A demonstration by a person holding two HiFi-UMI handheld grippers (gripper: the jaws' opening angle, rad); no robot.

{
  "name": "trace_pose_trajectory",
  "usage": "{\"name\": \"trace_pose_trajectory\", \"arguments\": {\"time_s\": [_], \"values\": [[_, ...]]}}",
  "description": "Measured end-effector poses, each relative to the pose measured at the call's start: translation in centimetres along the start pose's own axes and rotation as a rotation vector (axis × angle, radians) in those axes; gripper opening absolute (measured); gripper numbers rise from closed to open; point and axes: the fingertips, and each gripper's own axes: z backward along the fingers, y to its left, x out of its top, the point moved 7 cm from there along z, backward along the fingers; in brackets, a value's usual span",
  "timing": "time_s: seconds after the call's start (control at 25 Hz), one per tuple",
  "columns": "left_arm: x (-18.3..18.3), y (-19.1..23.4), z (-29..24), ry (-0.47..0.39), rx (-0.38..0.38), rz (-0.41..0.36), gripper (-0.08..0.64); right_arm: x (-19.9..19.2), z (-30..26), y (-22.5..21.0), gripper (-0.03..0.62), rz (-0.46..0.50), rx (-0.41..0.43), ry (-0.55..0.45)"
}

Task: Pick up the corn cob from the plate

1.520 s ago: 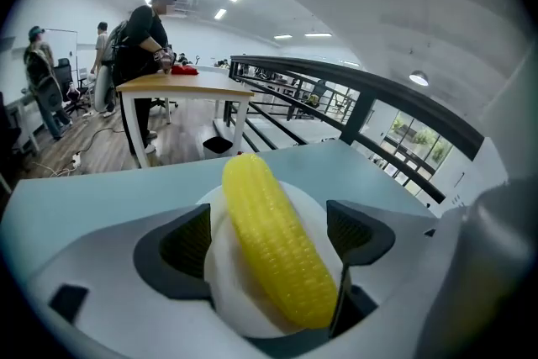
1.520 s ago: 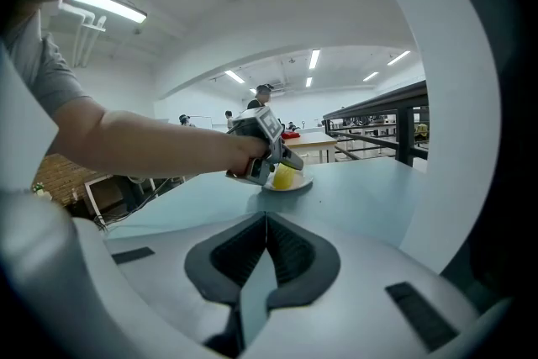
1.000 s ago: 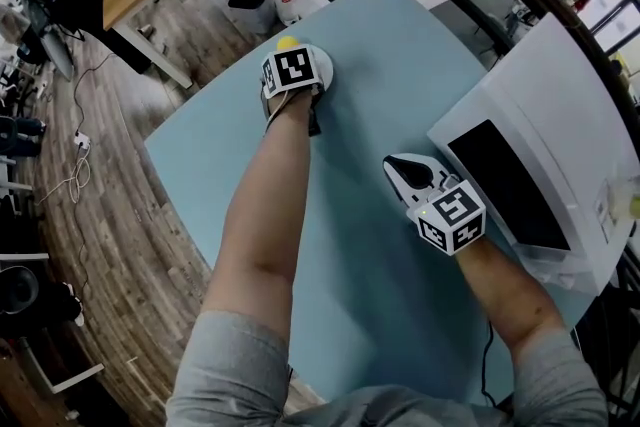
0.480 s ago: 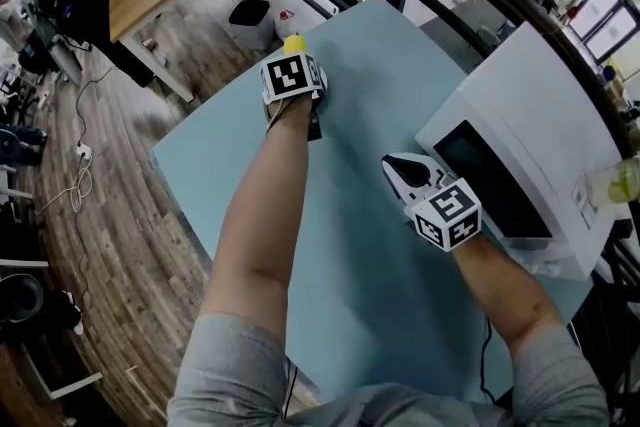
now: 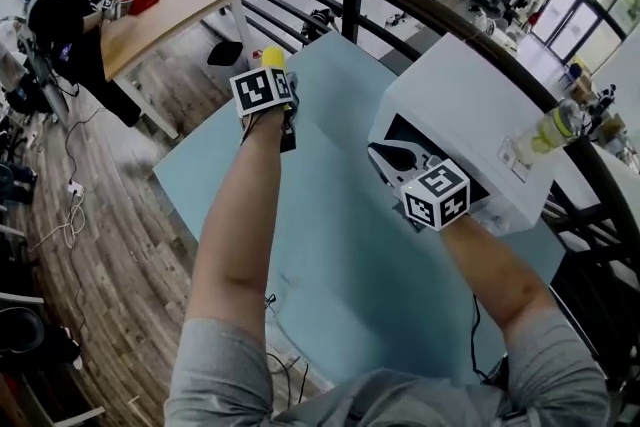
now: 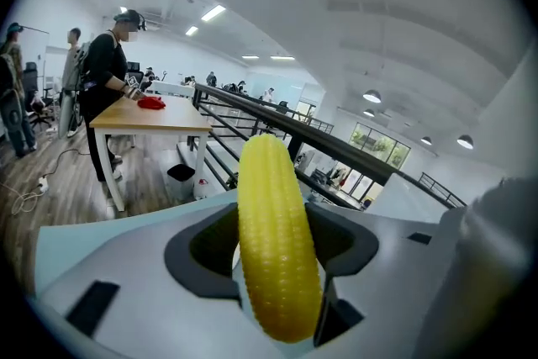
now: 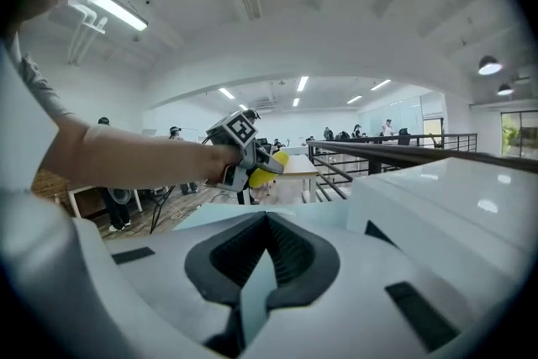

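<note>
The yellow corn cob (image 6: 277, 240) stands upright between the jaws of my left gripper (image 6: 277, 214), which is shut on it. In the head view its tip (image 5: 271, 57) shows above the left gripper's marker cube (image 5: 263, 90), held in the air over the far corner of the light blue table (image 5: 330, 245). No plate shows in any view. My right gripper (image 5: 378, 153) hovers in front of the white box with its jaws together and nothing in them. The right gripper view shows the left gripper with the corn (image 7: 273, 166) beyond my right gripper (image 7: 267, 219).
A white box with a dark window (image 5: 470, 135) stands on the table's right side, close to the right gripper. A black railing (image 5: 400, 0) runs behind the table. A wooden table (image 5: 160, 5) and a person stand at far left. A bottle (image 5: 555, 125) sits beyond the box.
Both grippers have risen. The left one has lifted the corn off the white plate, which is no longer in view. The right one has come up in front of the white box.
</note>
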Motion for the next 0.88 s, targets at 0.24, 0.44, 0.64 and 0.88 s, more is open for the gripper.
{"name": "trace_pose_trajectory", "arguments": {"time_s": [0.24, 0.44, 0.64, 0.88], "values": [[0.5, -5.6, 7.7, -0.024, -0.09, -0.011, 0.261, 3.9, 8.5, 2.0, 0.015, -0.022, -0.048, -0.037], [-0.8, -10.9, 14.7, -0.044, -0.146, -0.027, 0.261, 4.5, 16.5, 4.1, 0.015, -0.038, -0.072, -0.042], [-4.0, -17.4, 24.3, -0.082, -0.185, -0.05, 0.261, 3.5, 26.1, 6.7, 0.015, -0.047, -0.092, -0.06], [-9.9, -23.2, 37.1, -0.135, -0.213, -0.073, 0.261, 1.2, 36.4, 12.2, 0.015, -0.029, -0.085, -0.068]]}}
